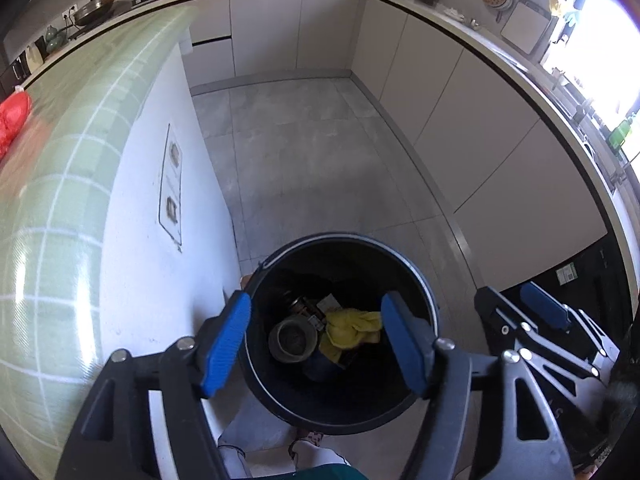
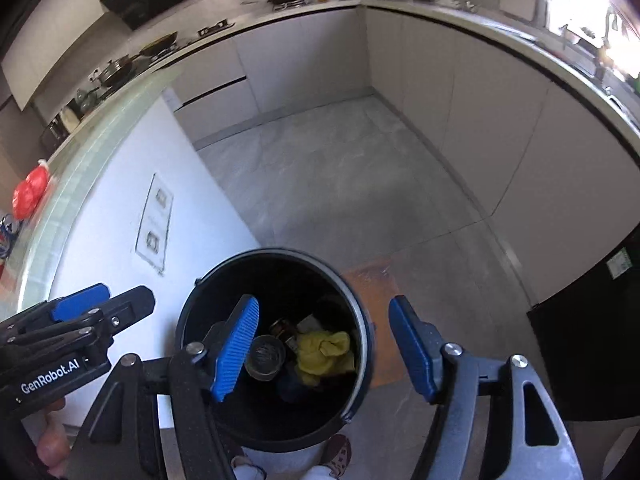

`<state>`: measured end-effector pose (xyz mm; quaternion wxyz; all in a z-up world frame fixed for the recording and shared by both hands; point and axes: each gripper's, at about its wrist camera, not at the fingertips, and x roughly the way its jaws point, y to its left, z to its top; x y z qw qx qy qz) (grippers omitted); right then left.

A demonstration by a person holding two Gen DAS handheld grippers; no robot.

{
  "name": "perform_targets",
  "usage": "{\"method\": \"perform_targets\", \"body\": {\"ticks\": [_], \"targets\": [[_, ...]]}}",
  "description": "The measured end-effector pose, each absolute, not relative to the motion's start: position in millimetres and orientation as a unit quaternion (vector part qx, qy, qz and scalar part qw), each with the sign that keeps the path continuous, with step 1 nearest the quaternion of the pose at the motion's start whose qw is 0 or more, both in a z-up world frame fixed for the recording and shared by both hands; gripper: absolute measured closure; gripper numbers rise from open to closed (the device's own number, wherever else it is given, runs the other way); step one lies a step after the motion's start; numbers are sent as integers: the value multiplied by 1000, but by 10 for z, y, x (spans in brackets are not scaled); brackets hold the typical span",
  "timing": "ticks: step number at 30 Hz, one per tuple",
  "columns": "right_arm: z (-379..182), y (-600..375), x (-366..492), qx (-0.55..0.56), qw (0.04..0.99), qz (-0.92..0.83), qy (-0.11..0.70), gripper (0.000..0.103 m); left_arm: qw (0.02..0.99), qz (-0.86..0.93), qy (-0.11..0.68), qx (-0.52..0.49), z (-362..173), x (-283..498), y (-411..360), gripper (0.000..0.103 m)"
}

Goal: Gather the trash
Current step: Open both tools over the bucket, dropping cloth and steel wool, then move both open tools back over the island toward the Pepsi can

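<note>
A: Both hand-held grippers hang over the black trash bin (image 1: 340,332), pointing steeply down into its mouth. The left hand-held gripper (image 1: 316,340) has its blue pads spread wide, nothing between them — you look straight past them to the bin floor.

B: Same on the right hand-held gripper (image 2: 324,344): pads apart, empty. Its left pad sits over the bin opening, its right pad hangs outside the rim, over the floor.

A: So the trash is already down there. A crumpled yellow wrapper (image 1: 350,332) lies at the bottom, just beside a round tin can (image 1: 292,340) standing mouth-up, with a small jar or two behind them.

B: Which hand-held gripper is nearer? The left looks better centred — the bin's mouth lies right between its pads. The right sits off toward the rim's right edge.

A: Bin stands on the tiled floor against the white side of the green-topped bench (image 1: 60,184). I'd judge the drop done.
</note>
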<state>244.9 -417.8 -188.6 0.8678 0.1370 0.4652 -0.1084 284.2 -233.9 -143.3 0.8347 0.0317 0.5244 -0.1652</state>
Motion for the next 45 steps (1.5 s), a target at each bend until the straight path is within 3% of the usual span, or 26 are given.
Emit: {"method": "perform_targets", "body": {"ticks": [17, 31, 45], "targets": [[-1108, -3712, 2419, 141, 895, -93, 413, 33, 881, -151, 448, 20, -545, 2674, -1719, 30], [-503, -2052, 2647, 114, 922, -19, 369, 33, 906, -70, 418, -24, -227, 2678, 40, 26], [-479, -291, 3006, 90, 926, 31, 365, 32, 908, 0, 415, -55, -347, 2860, 1709, 22]]}}
